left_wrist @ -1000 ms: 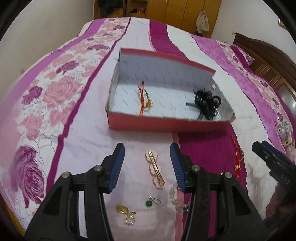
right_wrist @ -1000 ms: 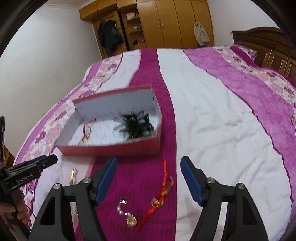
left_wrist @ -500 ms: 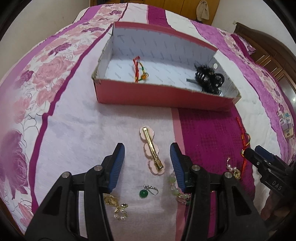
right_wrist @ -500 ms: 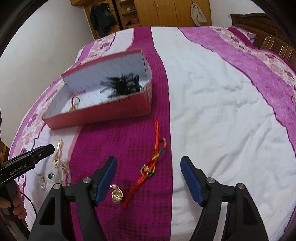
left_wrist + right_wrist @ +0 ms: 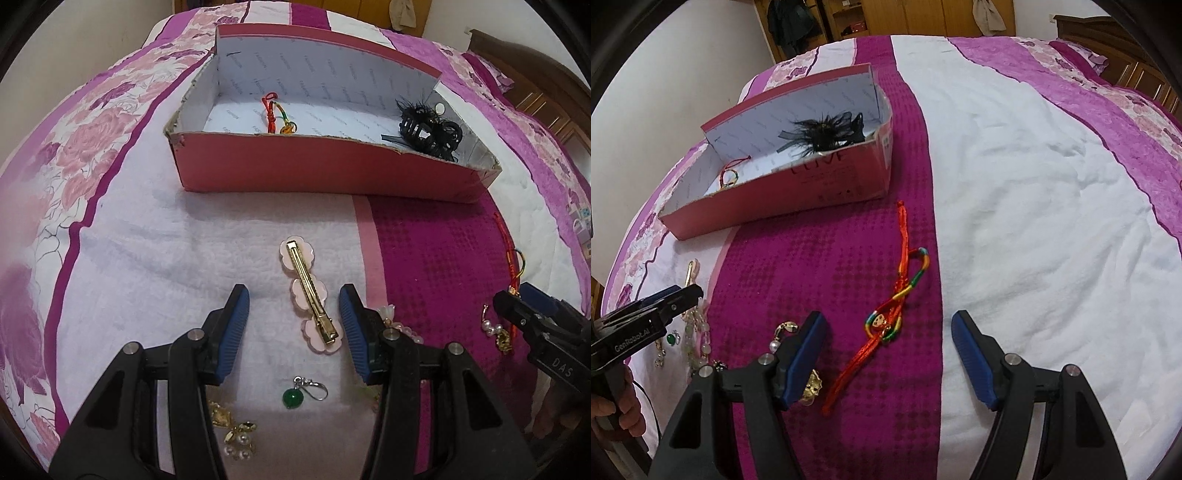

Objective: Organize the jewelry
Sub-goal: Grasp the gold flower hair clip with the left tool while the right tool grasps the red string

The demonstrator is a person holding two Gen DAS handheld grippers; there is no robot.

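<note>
A pink flower hair clip [image 5: 308, 295] with a gold bar lies on the bedspread, its near end between the blue pads of my open left gripper [image 5: 293, 306], untouched. Below it lie a green bead earring [image 5: 293, 398] and a gold pearl earring [image 5: 236, 435]. My right gripper [image 5: 888, 334] stands open above a red braided cord bracelet [image 5: 897, 306], with a gold earring [image 5: 812, 384] by its left finger. The red box [image 5: 325, 173] holds another red cord bracelet [image 5: 275, 116] and a black feather hair claw [image 5: 428, 127].
A pale bead bracelet [image 5: 698, 328] lies partly under the left gripper's right finger. A person's hand [image 5: 613, 406] grips the left tool's handle. The bed's white stripe [image 5: 1034, 184] spreads to the right. A wardrobe and a dark headboard stand beyond the bed.
Both grippers have sunk toward the bedspread. The hair clip now sits between the left fingers, and the red cord bracelet between the right fingers. Neither gripper's opening has changed.
</note>
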